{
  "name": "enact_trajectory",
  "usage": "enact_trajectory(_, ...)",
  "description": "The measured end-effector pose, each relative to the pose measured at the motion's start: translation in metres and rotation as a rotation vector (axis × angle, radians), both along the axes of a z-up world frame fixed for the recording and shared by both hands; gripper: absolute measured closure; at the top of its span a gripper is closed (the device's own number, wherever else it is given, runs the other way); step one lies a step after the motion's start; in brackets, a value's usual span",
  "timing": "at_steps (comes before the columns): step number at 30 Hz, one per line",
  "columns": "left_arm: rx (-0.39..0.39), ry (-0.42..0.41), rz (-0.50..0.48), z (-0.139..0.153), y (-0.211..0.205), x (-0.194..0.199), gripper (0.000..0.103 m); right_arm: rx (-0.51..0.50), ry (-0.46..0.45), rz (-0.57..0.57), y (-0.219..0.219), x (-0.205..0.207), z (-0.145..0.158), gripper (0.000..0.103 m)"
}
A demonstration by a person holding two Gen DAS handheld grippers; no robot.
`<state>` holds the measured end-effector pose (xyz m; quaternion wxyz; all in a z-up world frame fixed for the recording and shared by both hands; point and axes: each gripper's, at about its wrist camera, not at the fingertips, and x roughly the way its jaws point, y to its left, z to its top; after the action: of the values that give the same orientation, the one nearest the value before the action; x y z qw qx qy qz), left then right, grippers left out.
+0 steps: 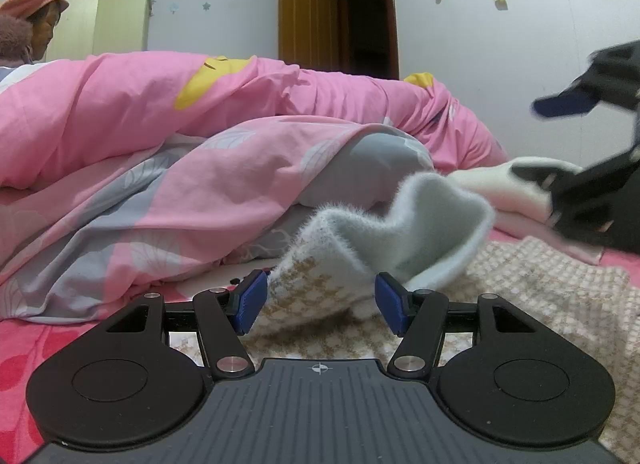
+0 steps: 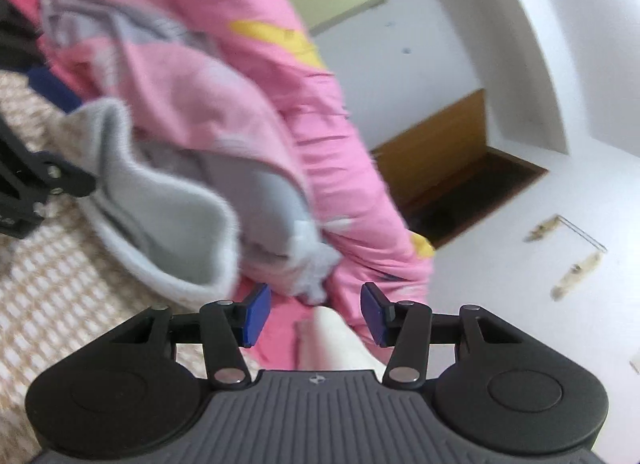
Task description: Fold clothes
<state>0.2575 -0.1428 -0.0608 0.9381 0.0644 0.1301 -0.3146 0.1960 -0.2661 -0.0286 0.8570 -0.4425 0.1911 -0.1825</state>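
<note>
Jaws of the left gripper (image 1: 320, 304) stand wide, with a raised fold of the fuzzy pale garment (image 1: 404, 232) rising between and just beyond the blue pads; whether either pad touches the cloth cannot be told, and nothing is pinched. The garment has a beige-and-white checked face and a plain grey-white inner face; part of it lies flat on the pink bed sheet (image 1: 24, 344), spreading near and to the right, while one edge is turned up in a wavy hump.

The right gripper (image 2: 316, 314) is also wide and grips nothing. It hangs tilted above the far right part of the bed, over a pale cream cloth (image 2: 340, 348), and its picture is blurred, so I judge it to be in motion. From the left wrist it shows at the far right, near that cream cloth.

Beyond the garment lies a heaped pink quilt (image 1: 132, 104) with grey and yellow patches.

As a judgement: the garment is partly spread and partly doubled, which would fit either a fold being laid over or one just released for smoothing. A clean fold needs an edge caught square and carried flat, without dragging the quilt.

No brand, label or readable writing shows; only a small crosshair mark on each gripper body.
</note>
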Motion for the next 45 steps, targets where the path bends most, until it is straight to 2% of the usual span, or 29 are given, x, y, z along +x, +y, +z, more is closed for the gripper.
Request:
enact_trajectory(4, -0.004, 0.001, 0.001, 0.000, 0.001, 0.000, 0.043, 0.326, -0.032, 0.065, -0.032, 0.005, 0.044, 0.051)
enact_trajectory(6, -0.008, 0.001, 0.001, 0.000, 0.002, 0.000, 0.043, 0.582, -0.059, 0.104, -0.061, 0.026, 0.070, 0.051)
enact_trajectory(9, -0.019, -0.003, -0.005, 0.001, 0.003, -0.001, 0.043, 0.992, -0.010, 0.174, -0.108, 0.073, 0.082, 0.055)
enact_trajectory(11, -0.056, -0.001, -0.009, 0.004, 0.009, 0.000, 0.043, 1.233, 0.103, 0.195, -0.131, 0.111, 0.066, 0.059)
enact_trajectory(13, -0.102, 0.003, -0.014, 0.007, 0.015, 0.000, 0.043, 1.424, 0.253, 0.205, -0.144, 0.133, 0.038, 0.059)
enact_trajectory(14, -0.124, 0.005, -0.017, 0.008, 0.019, 0.001, 0.041, 1.485, 0.339, 0.207, -0.146, 0.138, 0.022, 0.060)
enact_trajectory(15, -0.147, 0.007, -0.019, 0.010, 0.022, 0.001, 0.037, 1.503, 0.396, 0.223, -0.145, 0.135, 0.010, 0.060)
enact_trajectory(16, -0.170, 0.009, -0.022, 0.012, 0.026, 0.001, 0.034, 1.488, 0.413, 0.264, -0.142, 0.127, 0.006, 0.060)
enact_trajectory(19, -0.239, 0.016, -0.029, 0.016, 0.036, 0.002, 0.032, 1.403, 0.421, 0.378, -0.132, 0.087, -0.003, 0.060)
enact_trajectory(20, -0.262, 0.018, -0.032, 0.018, 0.039, 0.002, 0.032, 1.368, 0.431, 0.397, -0.129, 0.076, -0.008, 0.060)
enact_trajectory(22, -0.308, 0.022, -0.037, 0.021, 0.046, 0.003, 0.032, 1.226, 0.438, 0.395, -0.114, 0.059, -0.021, 0.060)
enact_trajectory(23, -0.279, 0.021, -0.041, 0.021, 0.042, 0.003, 0.032, 1.168, 0.409, 0.405, -0.108, 0.050, -0.023, 0.060)
enact_trajectory(26, -0.020, 0.005, -0.040, 0.009, 0.006, -0.003, 0.032, 0.996, 0.326, 0.431, -0.091, 0.023, -0.030, 0.060)
enact_trajectory(29, 0.157, 0.014, -0.038, -0.002, -0.020, -0.004, 0.032, 0.916, 0.293, 0.390, -0.083, 0.015, -0.019, 0.061)
enact_trajectory(33, 0.179, 0.012, -0.026, -0.003, -0.020, -0.004, 0.031, 0.859, 0.190, 0.417, -0.077, 0.013, 0.001, 0.064)
enact_trajectory(35, 0.184, 0.020, -0.015, -0.003, -0.021, -0.004, 0.029, 0.858, 0.219, 0.413, -0.075, 0.018, -0.008, 0.064)
enact_trajectory(38, 0.201, 0.033, 0.016, -0.003, -0.021, -0.007, 0.018, 0.912, 0.253, 0.380, -0.084, 0.021, -0.045, 0.064)
enact_trajectory(40, 0.210, 0.040, 0.050, -0.002, -0.020, -0.010, 0.009, 0.993, 0.243, 0.378, -0.096, 0.022, -0.042, 0.065)
enact_trajectory(41, 0.211, 0.051, 0.072, -0.001, -0.019, -0.010, 0.000, 1.007, 0.237, 0.378, -0.098, 0.023, -0.043, 0.065)
enact_trajectory(45, 0.228, 0.118, 0.134, -0.005, -0.018, -0.009, 0.000, 1.018, 0.225, 0.387, -0.101, 0.022, -0.044, 0.065)
